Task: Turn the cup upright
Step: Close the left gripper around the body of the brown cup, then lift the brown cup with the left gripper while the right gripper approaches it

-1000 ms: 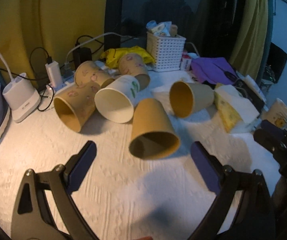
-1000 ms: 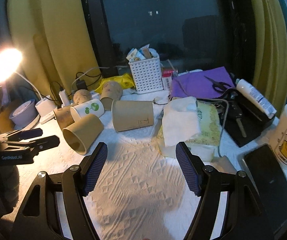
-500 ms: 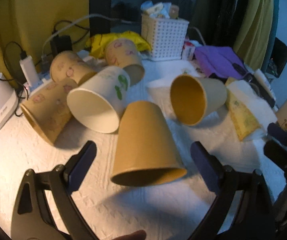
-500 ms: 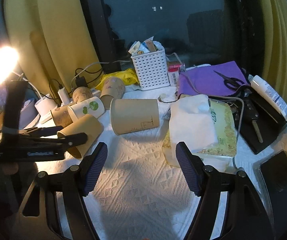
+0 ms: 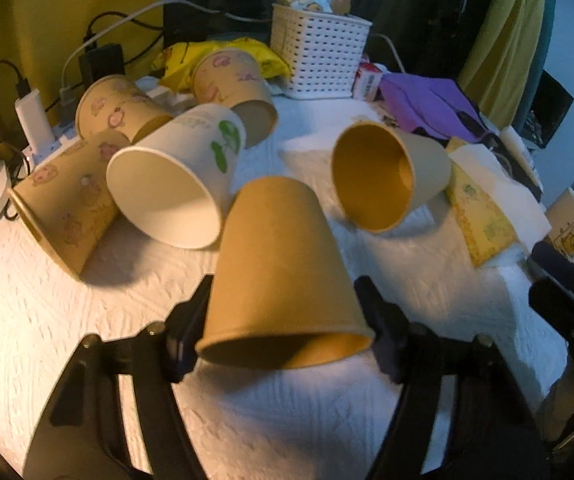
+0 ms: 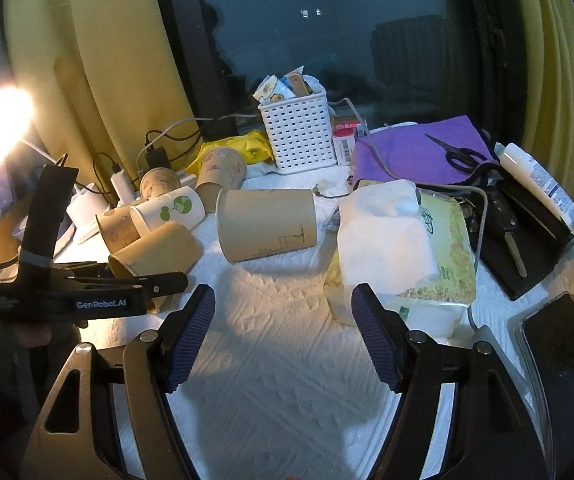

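A plain brown paper cup lies on its side on the white cloth, mouth toward my left wrist camera. My left gripper has its jaws on either side of the cup near its rim, touching or almost touching it. The same cup and the left gripper show at the left of the right wrist view. My right gripper is open and empty above bare cloth. A second plain brown cup lies on its side further right; it also shows in the right wrist view.
A white cup with a green print and three patterned brown cups lie tipped behind. A white basket, purple cloth, tissue pack, mug, phone and chargers ring the cloth.
My left gripper has moved forward onto the plain brown cup and its jaws have narrowed around it. My right gripper has edged forward and stays open.
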